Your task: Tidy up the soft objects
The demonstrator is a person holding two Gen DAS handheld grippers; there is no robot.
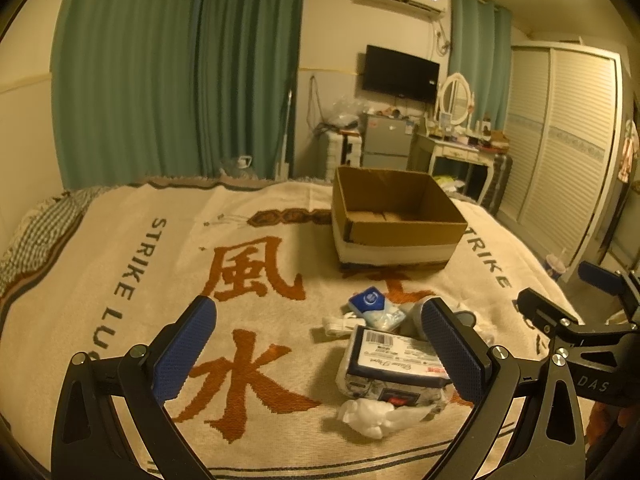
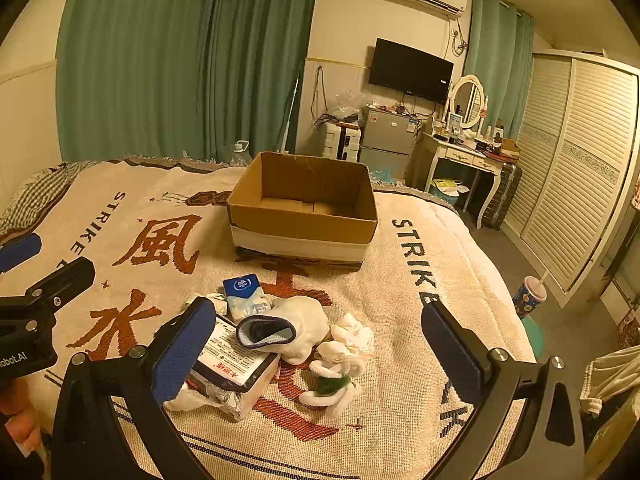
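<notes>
A cream woven blanket [image 2: 400, 280] with rust-coloured characters was spread over the bed, and an open cardboard box [image 2: 303, 216] was set on it toward the far side, its interior bare. Nearer, a cluster of soft things was gathered on the blanket: a large tissue pack [image 2: 236, 368] with a printed label lay at the near left of the heap, a small blue tissue packet [image 2: 244, 294] was placed just beyond it, a white sock [image 2: 298, 330] with a dark-edged cuff was draped beside the pack, and a crumpled white cloth [image 2: 354, 334] and a white and green plush toy [image 2: 334, 380] were found to the right of the sock. The left gripper [image 1: 320, 348] was held above the near edge of the heap with its blue-padded fingers [image 1: 182, 350] spread wide and nothing between them. The right gripper [image 2: 318, 354] was likewise held over the pile, fingers [image 2: 450, 350] wide apart and empty. Part of a hand [image 2: 18, 416] was glimpsed at the lower left of the right wrist view. A patterned cup [image 2: 528, 294] with a straw was seen on the floor to the right of the bed.
</notes>
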